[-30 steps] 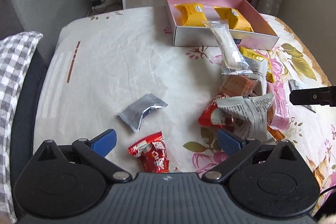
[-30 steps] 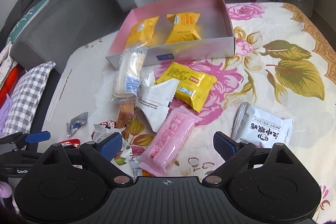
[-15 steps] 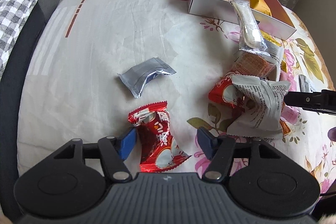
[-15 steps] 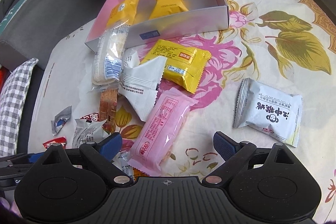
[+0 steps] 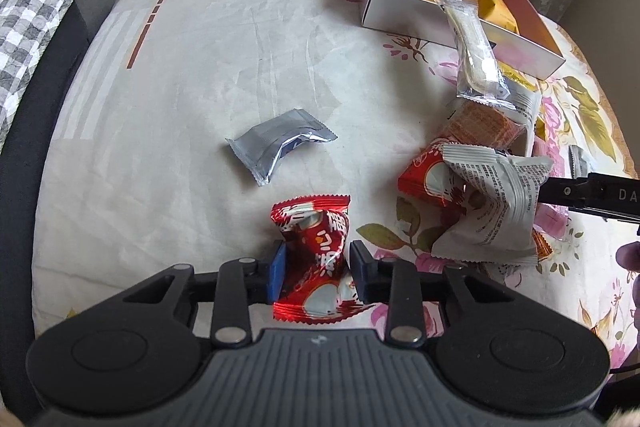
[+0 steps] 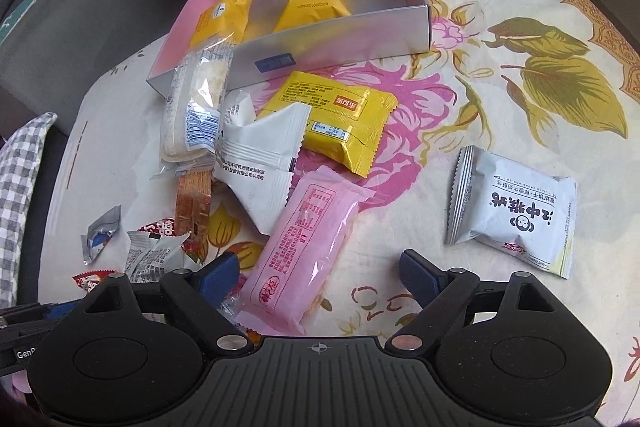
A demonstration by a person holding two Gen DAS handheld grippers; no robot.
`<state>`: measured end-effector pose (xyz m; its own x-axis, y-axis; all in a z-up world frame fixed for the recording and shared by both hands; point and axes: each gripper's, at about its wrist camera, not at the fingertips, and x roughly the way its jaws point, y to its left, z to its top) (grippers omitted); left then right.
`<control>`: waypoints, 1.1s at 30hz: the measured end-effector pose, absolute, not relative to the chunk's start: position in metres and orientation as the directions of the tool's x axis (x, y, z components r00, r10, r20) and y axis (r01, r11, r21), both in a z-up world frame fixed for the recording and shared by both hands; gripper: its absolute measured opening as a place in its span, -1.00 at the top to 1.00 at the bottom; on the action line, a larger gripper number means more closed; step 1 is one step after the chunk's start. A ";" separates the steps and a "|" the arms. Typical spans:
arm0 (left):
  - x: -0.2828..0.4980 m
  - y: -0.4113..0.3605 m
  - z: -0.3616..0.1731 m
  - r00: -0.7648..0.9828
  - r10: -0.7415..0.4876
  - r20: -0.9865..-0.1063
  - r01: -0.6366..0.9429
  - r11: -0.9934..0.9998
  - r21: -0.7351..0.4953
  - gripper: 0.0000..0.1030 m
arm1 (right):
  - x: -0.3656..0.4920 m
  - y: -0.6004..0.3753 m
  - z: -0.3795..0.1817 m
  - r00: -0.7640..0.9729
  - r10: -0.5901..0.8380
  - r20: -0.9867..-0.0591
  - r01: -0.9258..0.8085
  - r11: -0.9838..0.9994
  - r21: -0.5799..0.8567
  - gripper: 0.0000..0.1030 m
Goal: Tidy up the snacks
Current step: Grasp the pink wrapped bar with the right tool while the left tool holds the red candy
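Note:
On the floral cloth, my left gripper (image 5: 319, 273) points steeply down with its jaws closing. The blue pads pinch a red snack packet (image 5: 316, 239) at its twisted waist. My right gripper (image 6: 320, 273) hovers over a pink snack packet (image 6: 308, 239). Its jaws are closing, the packet lies between them, and the pads stand apart from it. A pink box (image 6: 340, 39) at the back holds two yellow packets (image 6: 312, 1). A clear-wrapped bar (image 6: 192, 115) leans on the box's front wall.
A silver packet (image 5: 276, 143) lies alone on the pale cloth. A heap of white, yellow and orange packets (image 6: 260, 147) sits before the box, and a white packet (image 6: 516, 211) lies to the right. A checked cushion (image 5: 28, 23) and grey sofa border the left.
The left jaws have closed from wide open onto the red packet as the gripper tipped down over it. The right gripper has sunk toward the pink packet and its jaws have narrowed a little.

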<state>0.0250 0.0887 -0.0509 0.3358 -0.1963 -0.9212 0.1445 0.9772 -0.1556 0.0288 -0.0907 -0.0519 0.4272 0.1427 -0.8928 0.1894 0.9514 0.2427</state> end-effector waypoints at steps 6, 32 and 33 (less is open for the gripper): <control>0.024 0.084 -0.049 0.347 -0.201 -0.916 0.164 0.975 -0.152 0.42 | 0.029 -0.089 -0.050 0.435 0.122 -0.892 0.176 0.960 0.217 -0.18; 0.022 0.082 -0.026 0.417 -0.243 -0.876 0.194 0.965 -0.176 0.44 | 0.025 -0.096 -0.026 0.468 0.135 -0.873 0.163 0.958 0.235 0.39; 0.022 0.082 -0.025 0.421 -0.245 -0.873 0.193 0.965 -0.178 0.44 | 0.025 -0.098 -0.025 0.473 0.137 -0.870 0.165 0.957 0.241 0.39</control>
